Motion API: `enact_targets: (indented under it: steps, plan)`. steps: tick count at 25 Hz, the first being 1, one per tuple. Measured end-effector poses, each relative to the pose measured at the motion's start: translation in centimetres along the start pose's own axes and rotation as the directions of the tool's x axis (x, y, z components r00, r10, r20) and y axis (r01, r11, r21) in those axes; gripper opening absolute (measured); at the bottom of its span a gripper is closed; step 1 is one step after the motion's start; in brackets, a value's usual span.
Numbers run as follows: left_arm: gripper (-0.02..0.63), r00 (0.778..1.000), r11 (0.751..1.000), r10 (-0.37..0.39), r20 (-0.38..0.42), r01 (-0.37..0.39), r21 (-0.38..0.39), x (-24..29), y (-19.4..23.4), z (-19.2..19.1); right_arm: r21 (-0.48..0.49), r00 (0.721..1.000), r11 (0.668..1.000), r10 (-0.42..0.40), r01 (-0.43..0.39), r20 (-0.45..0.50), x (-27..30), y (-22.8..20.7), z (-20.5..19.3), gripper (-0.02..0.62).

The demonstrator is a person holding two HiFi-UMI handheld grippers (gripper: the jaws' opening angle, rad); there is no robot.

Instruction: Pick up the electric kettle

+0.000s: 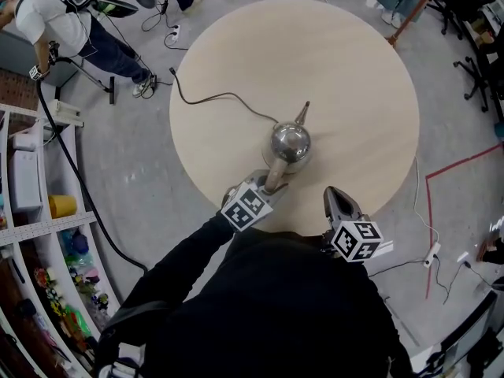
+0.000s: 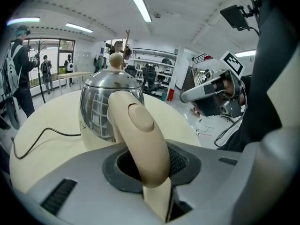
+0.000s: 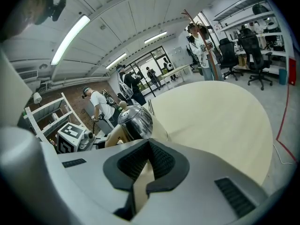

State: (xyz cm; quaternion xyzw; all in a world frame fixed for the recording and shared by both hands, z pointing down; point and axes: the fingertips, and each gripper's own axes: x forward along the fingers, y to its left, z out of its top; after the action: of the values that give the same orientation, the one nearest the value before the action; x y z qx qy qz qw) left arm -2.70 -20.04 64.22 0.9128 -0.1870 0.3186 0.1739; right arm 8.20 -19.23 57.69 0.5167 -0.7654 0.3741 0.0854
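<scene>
A round steel electric kettle [image 1: 290,142] with a beige handle [image 1: 276,176] and a thin spout [image 1: 302,113] stands near the middle of the round, pale wooden table [image 1: 339,69]. Its black cord [image 1: 220,97] trails off toward the table's far left edge. My left gripper [image 1: 272,183] is shut on the handle. In the left gripper view the handle [image 2: 140,135] runs between the pads of that gripper [image 2: 150,163], with the kettle body [image 2: 105,97] beyond. My right gripper [image 1: 335,195] hovers at the table's near edge, shut and empty. In the right gripper view that gripper [image 3: 149,146] points past the kettle [image 3: 136,121].
A person [image 1: 71,22] stands on the floor at the far left. White shelves [image 1: 31,211] with small items line the left side. Cables and a power strip [image 1: 431,252] lie on the floor, and red tape [image 1: 465,164] marks it at the right.
</scene>
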Motion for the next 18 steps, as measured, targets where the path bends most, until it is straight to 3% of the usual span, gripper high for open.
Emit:
enact_targets:
  steps: [18]
  plan:
    - [0.107,0.993,0.999,-0.013,0.119,0.017,-0.029,-0.9,-0.5,3.6,-0.018,1.0,1.0,0.002,-0.002,0.004,-0.4,0.7,-0.3,0.009]
